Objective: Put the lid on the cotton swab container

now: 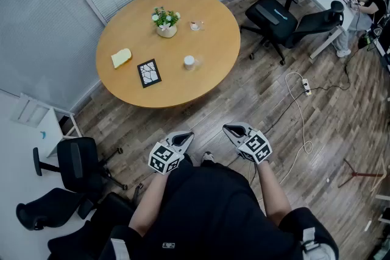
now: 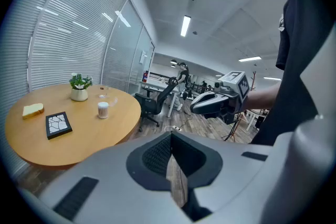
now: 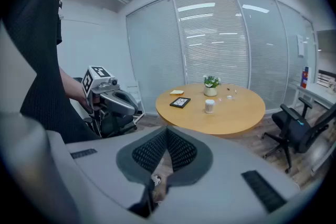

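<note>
The cotton swab container [image 1: 189, 62] is a small white cylinder standing near the middle of the round wooden table [image 1: 213, 76]. A small clear lid [image 1: 195, 25] lies farther back, right of a potted plant [image 1: 166, 21]. Both grippers hang close to the person's body, well short of the table and over the floor. My left gripper [image 1: 186, 138] is shut with nothing in it, and my right gripper [image 1: 230, 128] is also shut and empty. The left gripper view shows the container [image 2: 103, 109] far off on the table. The right gripper view shows the container [image 3: 210, 106] beyond the closed pads.
A yellow sponge [image 1: 121, 58] and a black framed tile [image 1: 149, 72] lie on the table's left half. Black office chairs stand at the right [image 1: 274, 18] and at the lower left [image 1: 76, 161]. A white cable [image 1: 301, 112] trails over the wooden floor.
</note>
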The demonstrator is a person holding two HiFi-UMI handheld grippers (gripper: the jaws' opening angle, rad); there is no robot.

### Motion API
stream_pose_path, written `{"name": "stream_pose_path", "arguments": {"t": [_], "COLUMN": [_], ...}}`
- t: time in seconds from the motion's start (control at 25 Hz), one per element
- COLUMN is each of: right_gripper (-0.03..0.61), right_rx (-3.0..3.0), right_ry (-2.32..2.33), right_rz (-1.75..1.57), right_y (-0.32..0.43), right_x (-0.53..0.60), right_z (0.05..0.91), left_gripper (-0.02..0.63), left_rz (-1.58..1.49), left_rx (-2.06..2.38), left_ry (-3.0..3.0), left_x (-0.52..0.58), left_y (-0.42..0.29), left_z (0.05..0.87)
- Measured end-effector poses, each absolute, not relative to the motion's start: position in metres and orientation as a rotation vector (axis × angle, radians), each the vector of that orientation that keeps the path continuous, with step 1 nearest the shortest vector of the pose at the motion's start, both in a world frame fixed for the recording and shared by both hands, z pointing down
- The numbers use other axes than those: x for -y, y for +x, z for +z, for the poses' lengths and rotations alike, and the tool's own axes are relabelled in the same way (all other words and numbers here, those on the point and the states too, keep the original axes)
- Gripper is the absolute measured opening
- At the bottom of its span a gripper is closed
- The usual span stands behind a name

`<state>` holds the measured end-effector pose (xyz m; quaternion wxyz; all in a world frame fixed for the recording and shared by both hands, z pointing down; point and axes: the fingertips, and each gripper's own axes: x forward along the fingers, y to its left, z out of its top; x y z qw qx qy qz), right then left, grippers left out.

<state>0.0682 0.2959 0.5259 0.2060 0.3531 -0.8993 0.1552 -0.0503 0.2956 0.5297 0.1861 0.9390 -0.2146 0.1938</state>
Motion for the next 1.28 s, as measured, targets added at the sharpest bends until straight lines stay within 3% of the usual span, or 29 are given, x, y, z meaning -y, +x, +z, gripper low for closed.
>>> {"name": "stream_pose_path", "arguments": {"t": [1.28], "right_gripper": [0.005], "right_rx": [2.441], "right_ry": [0.958], "right_rz": [0.524], "right_y": [0.065], "right_x": [-0.294], "right_z": [0.55], "left_gripper": [0.008], "left_rz": [0.546], "left_rx": [0.616], "left_ry": [2.616], "left_x": [-0.29], "left_y": [-0.064], "left_z": [0.534]}}
